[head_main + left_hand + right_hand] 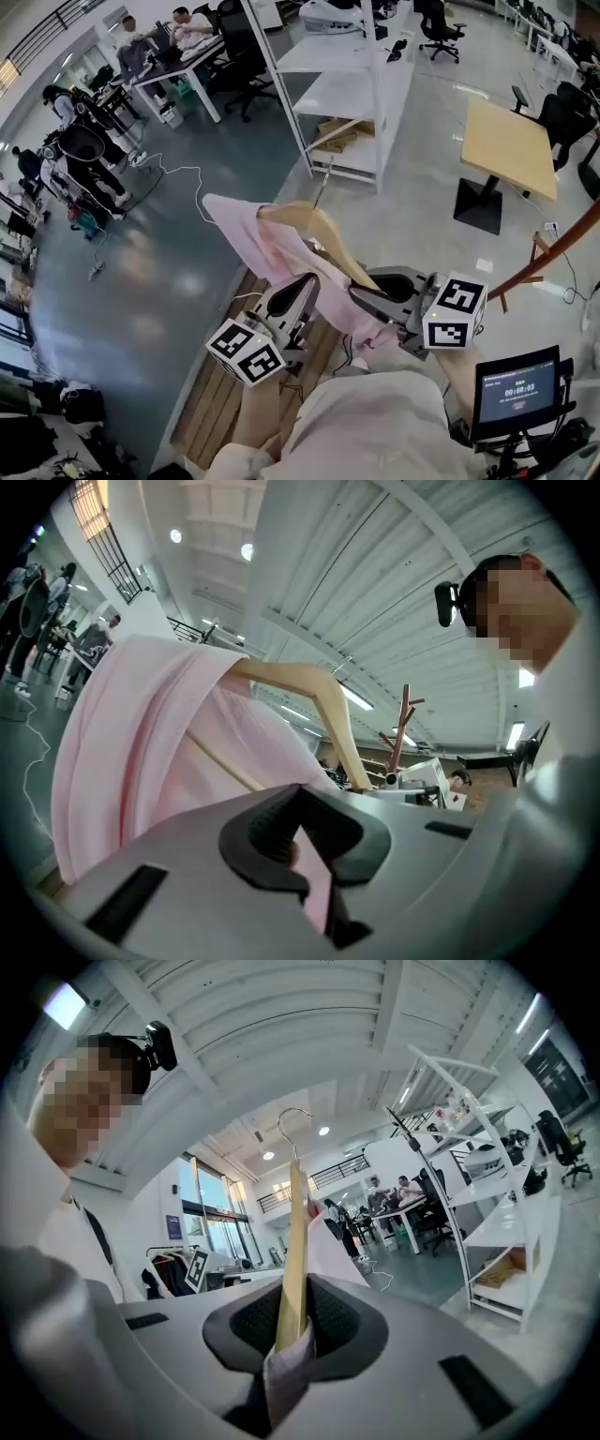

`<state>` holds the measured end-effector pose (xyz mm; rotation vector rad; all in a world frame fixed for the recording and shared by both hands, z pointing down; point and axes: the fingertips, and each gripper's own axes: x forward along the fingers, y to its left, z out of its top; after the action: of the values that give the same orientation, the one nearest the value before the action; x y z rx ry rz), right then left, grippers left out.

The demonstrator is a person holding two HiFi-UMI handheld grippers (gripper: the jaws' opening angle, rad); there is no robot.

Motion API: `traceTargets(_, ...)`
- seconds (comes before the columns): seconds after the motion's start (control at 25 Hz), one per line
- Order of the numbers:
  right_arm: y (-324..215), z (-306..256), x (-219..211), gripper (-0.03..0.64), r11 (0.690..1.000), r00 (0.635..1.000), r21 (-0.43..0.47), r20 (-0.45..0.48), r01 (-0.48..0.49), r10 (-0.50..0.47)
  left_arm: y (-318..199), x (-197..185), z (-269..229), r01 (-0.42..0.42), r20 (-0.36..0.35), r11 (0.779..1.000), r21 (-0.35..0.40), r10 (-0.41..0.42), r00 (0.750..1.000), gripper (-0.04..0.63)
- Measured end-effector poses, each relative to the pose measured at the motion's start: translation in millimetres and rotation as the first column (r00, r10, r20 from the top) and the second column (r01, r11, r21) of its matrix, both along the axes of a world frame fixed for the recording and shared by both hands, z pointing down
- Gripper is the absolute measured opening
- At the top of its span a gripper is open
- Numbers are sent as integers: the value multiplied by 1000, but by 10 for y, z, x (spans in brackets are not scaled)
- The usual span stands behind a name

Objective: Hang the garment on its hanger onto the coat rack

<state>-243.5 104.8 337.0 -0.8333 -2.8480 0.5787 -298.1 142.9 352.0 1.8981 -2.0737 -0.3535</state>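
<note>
The carrying step looks to be in hand: the garment [246, 230] is held up in the air on its hanger [323, 230], not yet hung. The left gripper [302, 841] is clamped on a fold of the soft pink cloth. The right gripper [292, 1330] is clenched on one pale, smooth wooden arm of the hanger, with a bit of cloth pinched in beside it.

The thin metal hook [294, 1121] points to 12 o'clock, free of everything. In the head view the coat rack [553, 251] shows as a reddish-brown pole at about 3 o'clock from the grippers, well apart. The left gripper view shows its upturned pegs.

The next move probably calls for swinging right and lifting the hook over a peg while the drape hangs loose.
</note>
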Motion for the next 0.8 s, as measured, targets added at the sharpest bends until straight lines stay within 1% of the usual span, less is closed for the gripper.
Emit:
traceTargets(0.16, -338, -80, 37, 58, 999, 999, -14, 5, -39, 39, -376, 80, -63, -36, 5, 999, 2, 36, 999, 6)
traceTargets(0.48, -755, -241, 93, 58, 992, 992, -20, 26, -123, 124, -833, 172, -145, -109, 6, 994, 19, 108, 994, 6)
traceTargets(0.64, -943, -253, 156, 58, 985, 985, -8, 40, -170, 170, -1092, 258, -133, -165, 17, 986, 25, 164, 986, 6)
traceTargets(0.8, -1179, -331, 306, 58, 974, 973, -1, 49, -228, 227, -1391, 408, -209, -228, 25, 973, 36, 227, 974, 6)
